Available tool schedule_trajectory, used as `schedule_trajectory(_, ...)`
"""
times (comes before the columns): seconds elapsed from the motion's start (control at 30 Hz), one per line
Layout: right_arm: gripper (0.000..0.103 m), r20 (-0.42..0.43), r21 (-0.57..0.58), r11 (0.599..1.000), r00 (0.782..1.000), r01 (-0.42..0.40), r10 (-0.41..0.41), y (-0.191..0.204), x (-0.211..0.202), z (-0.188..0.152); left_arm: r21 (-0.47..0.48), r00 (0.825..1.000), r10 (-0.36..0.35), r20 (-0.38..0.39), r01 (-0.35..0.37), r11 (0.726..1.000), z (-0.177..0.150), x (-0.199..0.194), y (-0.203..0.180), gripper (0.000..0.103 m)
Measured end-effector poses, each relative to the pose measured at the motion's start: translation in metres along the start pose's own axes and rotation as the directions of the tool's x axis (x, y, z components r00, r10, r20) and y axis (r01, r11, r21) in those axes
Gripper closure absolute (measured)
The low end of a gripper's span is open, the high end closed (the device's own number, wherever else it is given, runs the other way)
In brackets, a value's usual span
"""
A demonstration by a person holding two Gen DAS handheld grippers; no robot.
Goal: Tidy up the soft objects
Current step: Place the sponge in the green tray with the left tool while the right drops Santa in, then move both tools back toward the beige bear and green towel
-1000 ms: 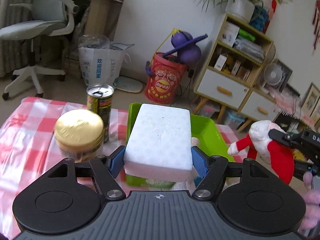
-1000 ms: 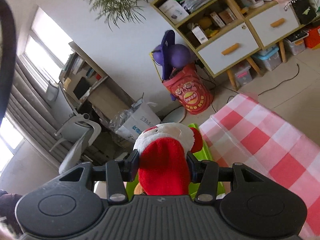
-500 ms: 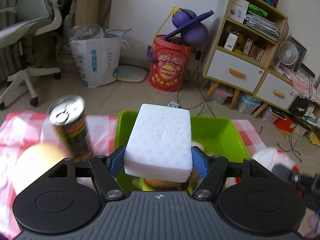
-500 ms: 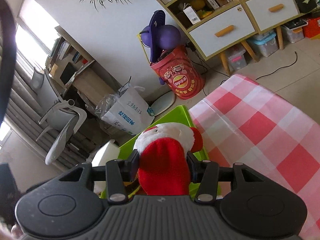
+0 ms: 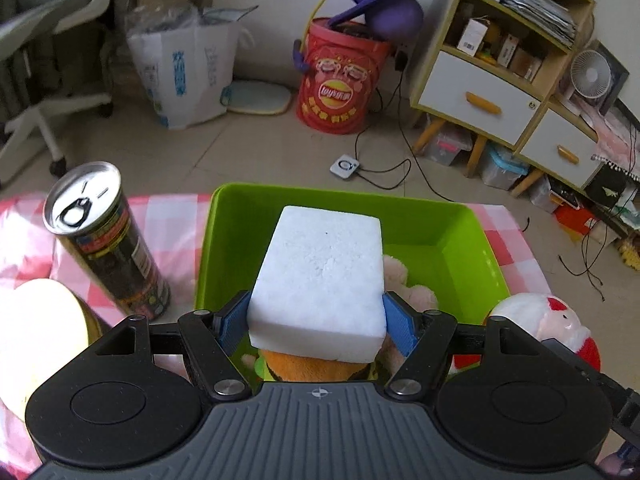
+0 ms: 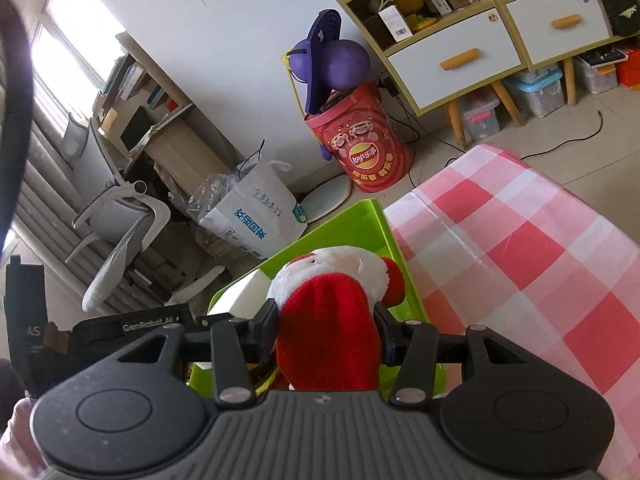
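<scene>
My left gripper (image 5: 316, 320) is shut on a white sponge block (image 5: 320, 268) and holds it above the green bin (image 5: 472, 248). In the bin lie a pink plush (image 5: 416, 292) and an orange plush (image 5: 312, 368), partly hidden under the sponge. My right gripper (image 6: 326, 332) is shut on a red and white Santa plush (image 6: 332, 308), held over the bin's right edge (image 6: 396, 248). The Santa plush also shows in the left wrist view (image 5: 548, 324) at the bin's right. The sponge shows in the right wrist view (image 6: 248, 296).
A tall black can (image 5: 108, 240) stands left of the bin on the pink checked tablecloth (image 6: 520, 248). A jar with a gold lid (image 5: 36, 336) is at the near left. Beyond the table are a red bucket (image 5: 344, 84), a shelf unit (image 5: 500, 60) and an office chair (image 6: 120, 236).
My left gripper has moved forward and tilted down over the bin with the sponge. My right gripper has come closer to the bin with the Santa plush.
</scene>
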State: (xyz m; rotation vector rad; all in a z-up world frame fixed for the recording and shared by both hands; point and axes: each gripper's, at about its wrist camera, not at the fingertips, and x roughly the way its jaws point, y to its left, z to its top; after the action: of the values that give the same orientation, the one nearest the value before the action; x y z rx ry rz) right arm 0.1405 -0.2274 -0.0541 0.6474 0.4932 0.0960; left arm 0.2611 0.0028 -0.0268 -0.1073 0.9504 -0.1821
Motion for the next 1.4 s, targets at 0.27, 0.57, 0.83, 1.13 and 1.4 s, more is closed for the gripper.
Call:
schedule_trajectory(0.27,0.070,-0.001,-0.008,1.000,1.000,0.009,-0.009,0.002,0.002,0.001,-0.068,0.994,-0.087,-0.065,0.082,0.994,0.010,0.003,0.020,0.033)
schedule_trajectory(0.57,0.070,0.004,0.005,1.000,1.000,0.007,-0.007,0.001,0.006,0.002,-0.088,0.992,-0.084,-0.099,0.075,0.993,0.018,0.007,0.027,0.033)
schedule_trajectory(0.83,0.056,0.013,0.035,0.999,1.000,-0.017,0.016,-0.002,0.002,0.004,-0.107,0.998,-0.053,-0.030,0.050,0.993,0.018,0.003,0.032,0.023)
schedule_trajectory(1.13,0.052,0.020,0.016,1.000,1.000,-0.015,0.015,-0.001,-0.016,0.012,-0.094,0.997,-0.071,0.024,0.073,0.993,-0.002,-0.028,0.030,0.021)
schedule_trajectory(1.4,0.051,0.011,-0.073,0.997,0.999,0.031,-0.030,0.013,-0.048,0.014,-0.048,0.992,-0.070,0.102,0.075,0.996,-0.034,-0.083,0.029,0.012)
